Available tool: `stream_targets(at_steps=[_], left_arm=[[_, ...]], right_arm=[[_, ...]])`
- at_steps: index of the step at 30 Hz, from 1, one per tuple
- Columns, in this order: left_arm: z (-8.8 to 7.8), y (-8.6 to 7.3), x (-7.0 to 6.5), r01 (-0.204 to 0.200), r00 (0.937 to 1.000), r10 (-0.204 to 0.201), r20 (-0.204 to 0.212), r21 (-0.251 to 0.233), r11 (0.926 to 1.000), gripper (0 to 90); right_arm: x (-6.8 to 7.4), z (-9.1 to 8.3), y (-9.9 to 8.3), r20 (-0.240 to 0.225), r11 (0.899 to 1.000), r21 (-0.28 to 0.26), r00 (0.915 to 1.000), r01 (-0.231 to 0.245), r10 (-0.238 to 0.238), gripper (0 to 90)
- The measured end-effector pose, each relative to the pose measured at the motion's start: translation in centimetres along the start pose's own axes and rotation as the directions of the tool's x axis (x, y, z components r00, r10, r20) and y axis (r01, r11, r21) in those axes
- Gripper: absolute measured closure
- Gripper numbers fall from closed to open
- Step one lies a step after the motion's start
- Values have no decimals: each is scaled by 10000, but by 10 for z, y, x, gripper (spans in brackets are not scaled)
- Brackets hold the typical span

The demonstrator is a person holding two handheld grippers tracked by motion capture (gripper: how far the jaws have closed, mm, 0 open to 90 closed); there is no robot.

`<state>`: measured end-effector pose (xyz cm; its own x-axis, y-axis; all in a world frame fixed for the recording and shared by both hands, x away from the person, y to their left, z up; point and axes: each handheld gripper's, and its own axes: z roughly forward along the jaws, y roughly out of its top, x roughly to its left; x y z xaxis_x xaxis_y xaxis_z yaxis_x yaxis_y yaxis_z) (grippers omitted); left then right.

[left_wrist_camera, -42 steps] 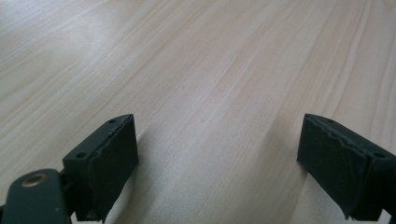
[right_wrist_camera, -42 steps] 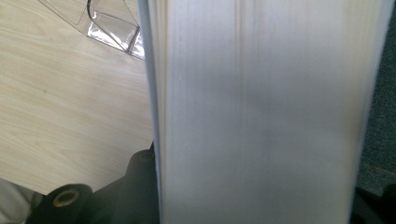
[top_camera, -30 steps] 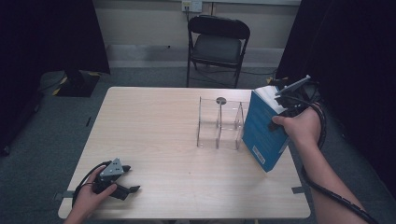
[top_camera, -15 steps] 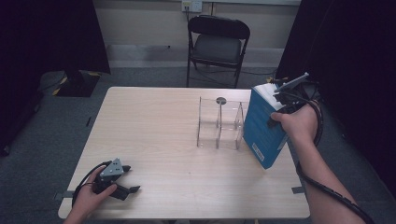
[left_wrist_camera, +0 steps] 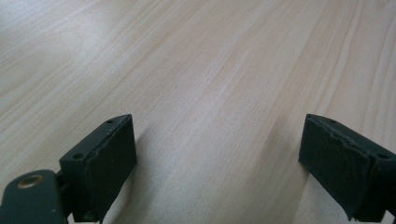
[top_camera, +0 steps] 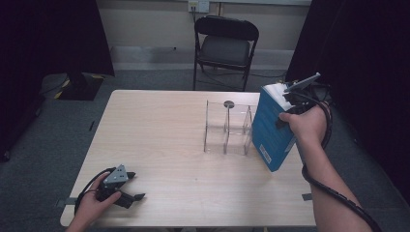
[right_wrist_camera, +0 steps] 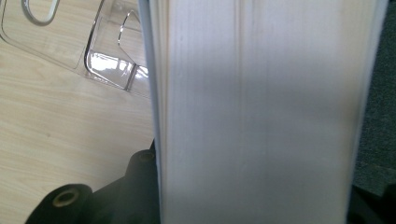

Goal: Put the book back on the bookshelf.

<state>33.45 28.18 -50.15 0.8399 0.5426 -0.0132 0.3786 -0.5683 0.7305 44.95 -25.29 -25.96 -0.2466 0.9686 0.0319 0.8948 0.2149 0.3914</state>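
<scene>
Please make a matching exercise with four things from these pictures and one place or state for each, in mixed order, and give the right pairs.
1. blue book
2. clear rack
3. left gripper
4. black chair

a. behind the table
b. jaws open, near the table's front left corner
c. held tilted in the right gripper
d. standing on the table, beside the book

Pairs: 1-c, 2-d, 3-b, 4-a

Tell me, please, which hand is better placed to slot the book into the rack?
Right: its claw grips the thick blue book beside the clear plastic rack; the left claw rests open on the far corner.
</scene>
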Motion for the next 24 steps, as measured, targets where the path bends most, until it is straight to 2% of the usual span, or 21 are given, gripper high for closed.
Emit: stream_targets(at_steps=[2, 3, 24], left_arm=[[0, 0, 0, -2, 10000, 2, 6, -1, 10000, 103], [0, 0, 1, -172, 9998, 172, -63, 34, 9998, 100], [1, 0, 0, -104, 9999, 104, 31, -34, 9999, 89]], right_arm=[[0, 1, 1, 36, 10000, 6, 10000, -68, 68, 618], [0, 2, 2, 21, 9999, -5, 9999, -107, 107, 618], [4, 16, 14, 284, 9994, -137, 9990, -333, 337, 619]])
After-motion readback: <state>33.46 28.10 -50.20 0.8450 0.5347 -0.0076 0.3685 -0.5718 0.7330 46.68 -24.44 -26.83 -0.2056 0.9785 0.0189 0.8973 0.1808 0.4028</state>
